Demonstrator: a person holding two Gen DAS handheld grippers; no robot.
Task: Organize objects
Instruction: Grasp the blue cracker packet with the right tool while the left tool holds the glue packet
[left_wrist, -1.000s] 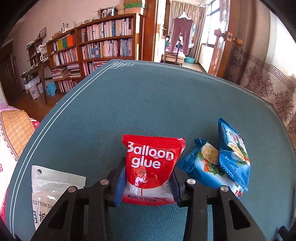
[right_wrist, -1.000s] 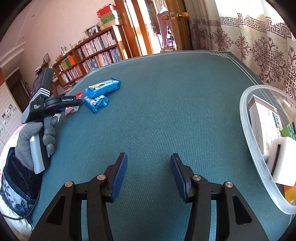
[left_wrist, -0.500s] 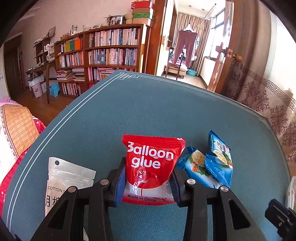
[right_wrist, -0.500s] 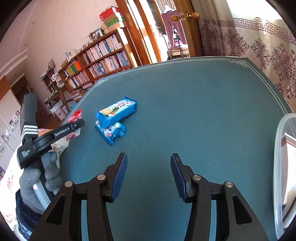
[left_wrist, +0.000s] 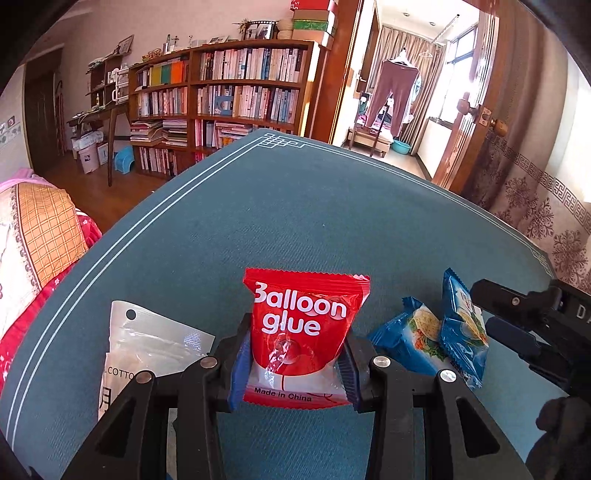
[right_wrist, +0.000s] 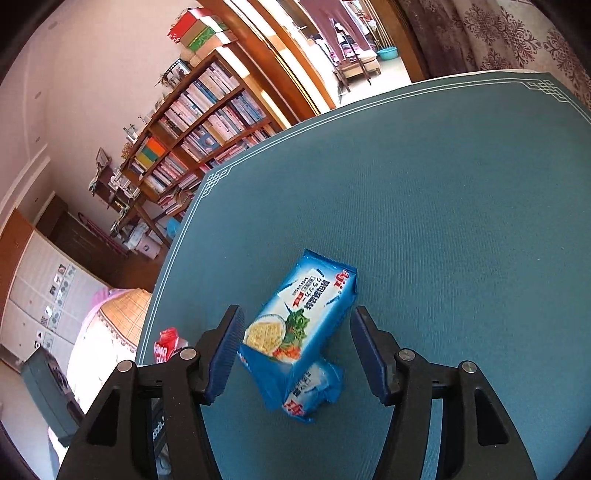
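Worktop (left_wrist: 295, 221): I am using its bare blue cloth as the sorting ground.
Cracker packs (right_wrist: 299, 328): lying stacked between my right gripper's (right_wrist: 297, 352) jaws, which have just been widening to straddle them, untouched.
Glue packet (left_wrist: 301, 332): my left gripper (left_wrist: 293, 363) is pinching it upright, ready for carrying.

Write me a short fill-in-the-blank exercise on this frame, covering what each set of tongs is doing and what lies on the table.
1. The left tongs are shut on a red packet printed "Balloon ____".
2. The right tongs, jaws just widened, straddle a ____ cracker packet without pressing on it.
3. A second, smaller blue packet lies partly ____ the cracker packet.
4. The tablecloth is ____ in colour.

Missing words: glue; blue; under; teal
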